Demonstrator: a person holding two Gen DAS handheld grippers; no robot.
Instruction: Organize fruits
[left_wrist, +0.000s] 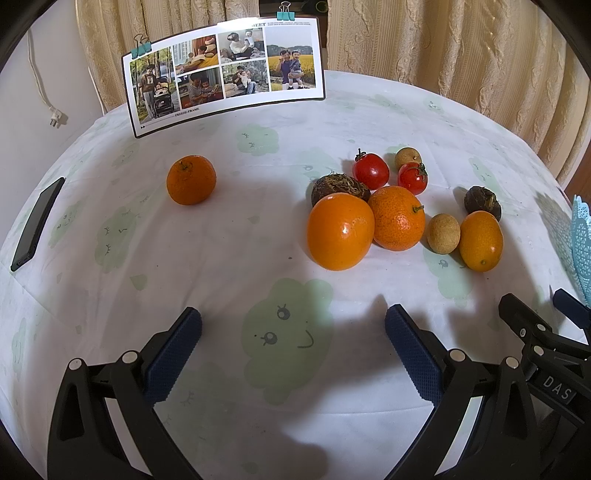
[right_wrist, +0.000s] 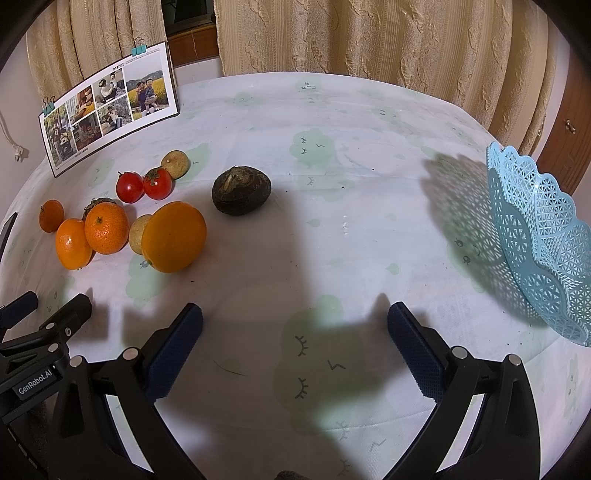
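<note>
Round table (right_wrist: 332, 122) under a pale cloth printed with green clouds; curtains behind. A photo card (left_wrist: 221, 74) stood at the far edge, held by clips. Blue lattice basket (right_wrist: 535, 240) sat at the table's right side, tilted as seen from the right wrist, nothing visible inside it.

Fruit lay loose on the cloth, well apart from the basket. Main cluster: large smooth orange (left_wrist: 340, 230) touching a mandarin (left_wrist: 397, 218), a second smooth orange (left_wrist: 480, 240) just beside a small tan fruit (left_wrist: 443, 233), two tomatoes (left_wrist: 371, 170) further back, with another tan fruit behind them. One dark brown fruit (right_wrist: 241, 190) lay nearest the basket; another was tucked behind the big orange. A lone mandarin (left_wrist: 191, 180) sat off to the left.

Left gripper (left_wrist: 293, 323) spread wide, holding nothing, low over bare cloth short of the cluster. Right gripper (right_wrist: 295, 319) likewise wide and unloaded.

Judgement: sorting not begun, first pick pending. Next move probably calls for reaching forward, straddling one fruit squarely, closing gently as round fruit rolls.
</note>
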